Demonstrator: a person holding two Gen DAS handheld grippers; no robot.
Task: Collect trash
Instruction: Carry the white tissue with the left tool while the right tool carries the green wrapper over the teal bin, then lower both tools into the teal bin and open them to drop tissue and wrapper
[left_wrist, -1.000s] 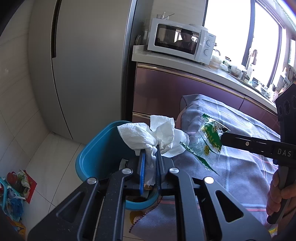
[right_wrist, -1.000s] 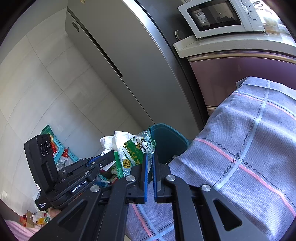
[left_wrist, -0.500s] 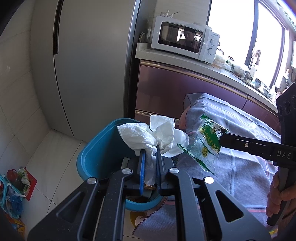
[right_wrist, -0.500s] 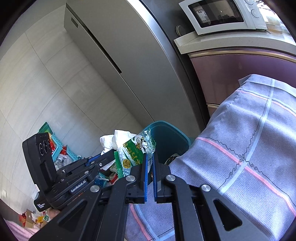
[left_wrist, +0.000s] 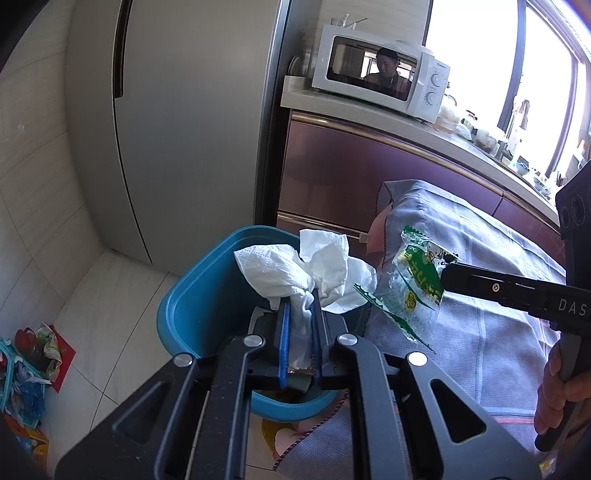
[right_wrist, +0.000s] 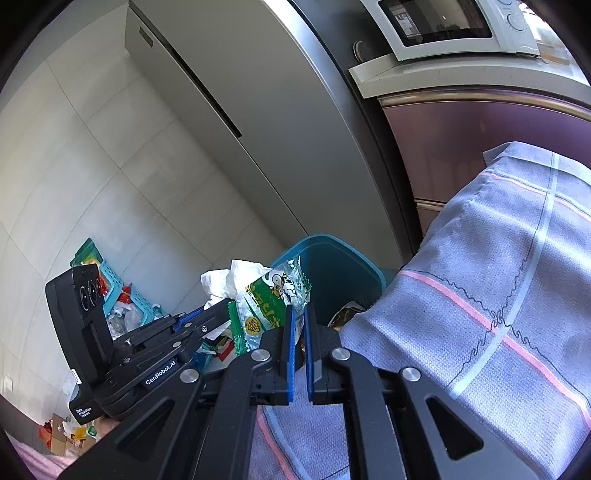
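Over the blue bin (left_wrist: 207, 295), at lower centre of the left wrist frame, my left claw (left_wrist: 300, 306) is clamped on the crumpled white tissue (left_wrist: 291, 269), which sits directly above the bin's mouth. My right claw (right_wrist: 298, 314) pinches the green snack wrapper (right_wrist: 266, 302) by one edge, its long side hanging down above the cloth-covered table (right_wrist: 498, 295), just right of the bin (right_wrist: 332, 269) rim. I judge the left claw nearer; the wrapper needs carrying leftward before release.
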